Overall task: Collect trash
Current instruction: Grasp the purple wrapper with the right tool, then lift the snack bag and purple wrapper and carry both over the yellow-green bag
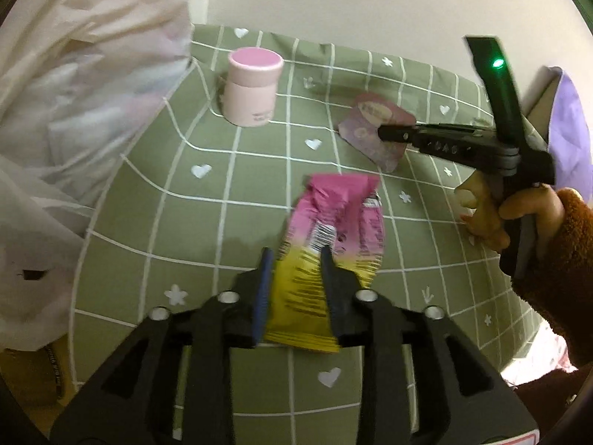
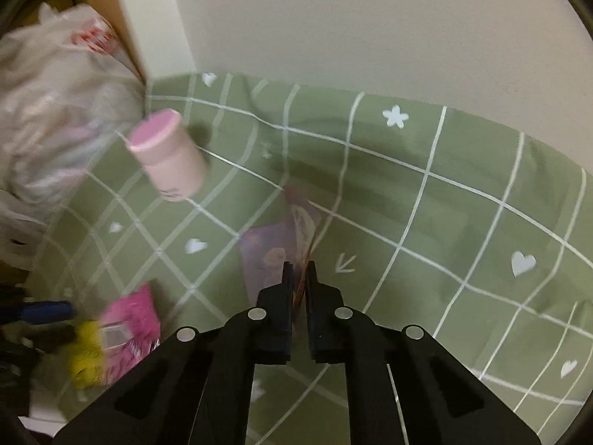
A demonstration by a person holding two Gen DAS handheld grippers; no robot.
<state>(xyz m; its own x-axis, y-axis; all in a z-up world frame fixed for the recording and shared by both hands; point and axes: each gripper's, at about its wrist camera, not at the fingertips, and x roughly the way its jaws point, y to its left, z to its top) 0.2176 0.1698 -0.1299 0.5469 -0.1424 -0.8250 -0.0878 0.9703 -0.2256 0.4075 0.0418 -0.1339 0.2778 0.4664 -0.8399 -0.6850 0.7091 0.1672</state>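
Two wrappers on green checked cloth (image 1: 148, 204). Left view: left gripper (image 1: 296, 256) jaws apart, straddling pink-yellow wrapper (image 1: 333, 222), barcode visible, print unreadable. Right view: right gripper (image 2: 300, 272) pinched tight on purple packet (image 2: 274, 252); lettering blurred. Pink jar (image 2: 166, 152) nearby, label illegible.

On my tablecloth (image 1: 155, 222) the jar (image 1: 253, 87) stands far left beside the bag (image 1: 74, 92); the wrapper (image 1: 333, 259) lies nearest, the card (image 1: 374, 129), perhaps a packet, behind right.
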